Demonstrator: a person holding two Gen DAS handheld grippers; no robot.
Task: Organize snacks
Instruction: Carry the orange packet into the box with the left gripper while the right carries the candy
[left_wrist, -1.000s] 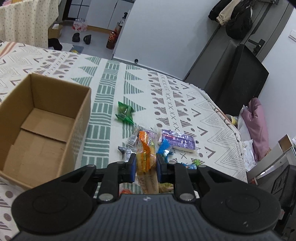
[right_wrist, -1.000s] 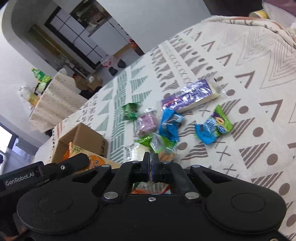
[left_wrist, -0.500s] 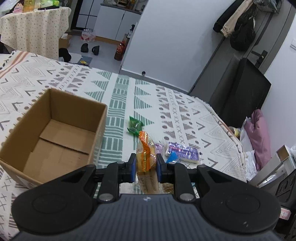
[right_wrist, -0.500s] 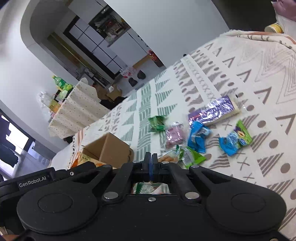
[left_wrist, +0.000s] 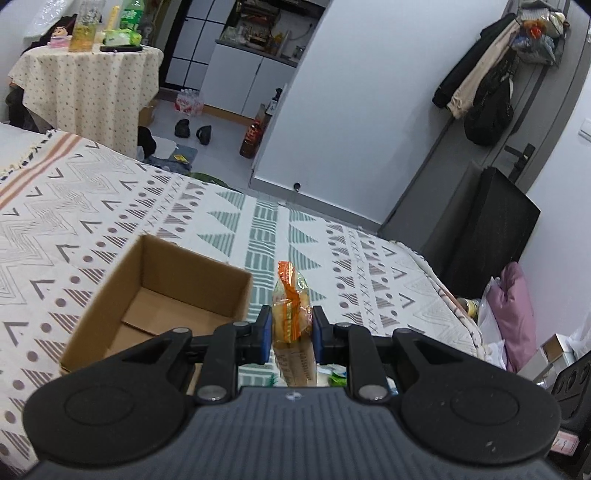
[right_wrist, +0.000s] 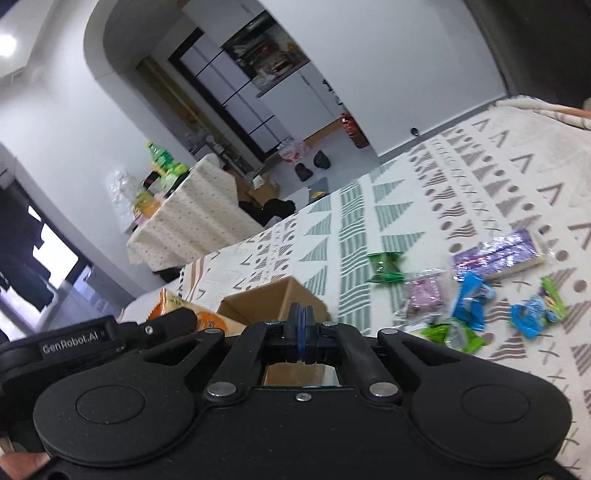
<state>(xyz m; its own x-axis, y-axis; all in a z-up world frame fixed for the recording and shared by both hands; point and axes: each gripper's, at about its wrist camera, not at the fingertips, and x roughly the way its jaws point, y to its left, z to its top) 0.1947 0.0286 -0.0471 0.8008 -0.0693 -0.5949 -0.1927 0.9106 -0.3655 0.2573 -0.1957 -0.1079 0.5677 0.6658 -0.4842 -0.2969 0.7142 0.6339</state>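
Note:
My left gripper (left_wrist: 291, 330) is shut on an orange snack packet (left_wrist: 290, 314), held upright above the bed, just right of an open cardboard box (left_wrist: 162, 295) whose inside looks bare. In the right wrist view the same box (right_wrist: 273, 301) sits ahead, with the left gripper (right_wrist: 173, 321) and its orange packet (right_wrist: 173, 306) at the left. My right gripper (right_wrist: 301, 328) is shut with nothing between its blue pads. Loose snacks lie on the bedspread to the right: a green packet (right_wrist: 386, 266), a purple bar (right_wrist: 498, 254), a pink one (right_wrist: 424, 295), blue ones (right_wrist: 472, 302).
The patterned bedspread (left_wrist: 92, 206) spreads wide to the left and behind the box. A cloth-covered table (left_wrist: 88, 88) with bottles stands beyond the bed. A black panel (left_wrist: 491, 229) and a pink pillow (left_wrist: 517, 314) flank the bed's right side.
My left gripper has lifted the orange packet off the snack pile and away from it toward the box. The right gripper has risen and swung left, staying shut.

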